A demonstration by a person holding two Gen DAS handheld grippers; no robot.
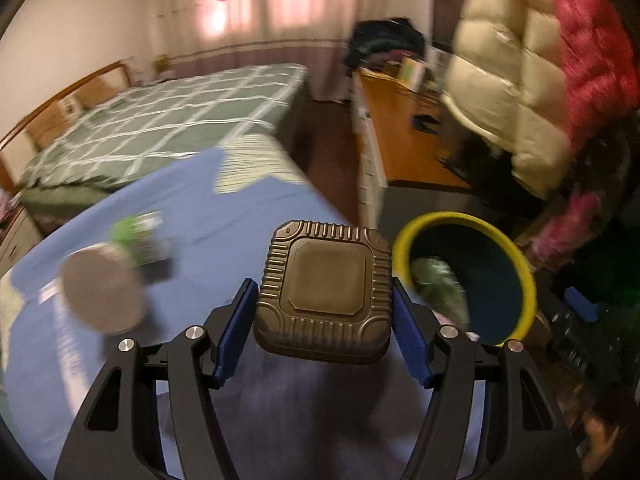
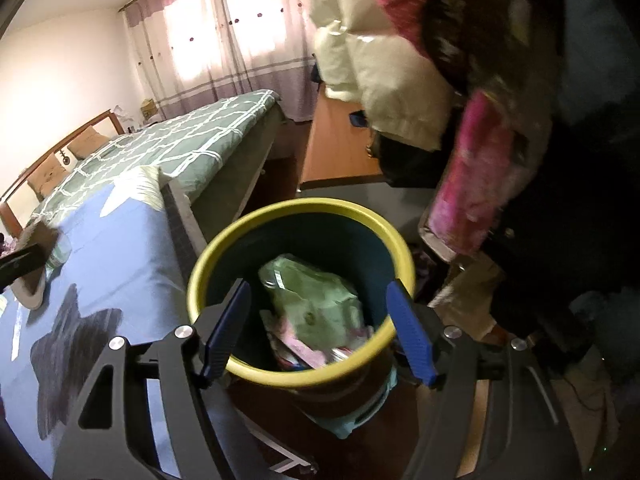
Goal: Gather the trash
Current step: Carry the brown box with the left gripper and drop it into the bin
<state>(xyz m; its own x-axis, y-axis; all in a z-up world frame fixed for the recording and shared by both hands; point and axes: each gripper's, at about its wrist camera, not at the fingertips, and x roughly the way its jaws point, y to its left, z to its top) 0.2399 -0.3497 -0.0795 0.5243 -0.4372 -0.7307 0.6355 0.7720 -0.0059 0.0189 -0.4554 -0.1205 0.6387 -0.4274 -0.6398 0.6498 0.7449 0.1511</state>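
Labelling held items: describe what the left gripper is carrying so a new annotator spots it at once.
Start at the blue bedspread and the yellow-rimmed bin beside it. Between them, the left gripper clamps a square foil tray in its blue pads. Its ribbed, dull-gold sides and flat centre panel set it apart from the blurred green-labelled item lying on the bedspread.

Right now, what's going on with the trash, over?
Left gripper clamped on ridged foil tray. Right gripper open, empty over yellow-rimmed bin. Bottle on the bed. Nothing blocking.
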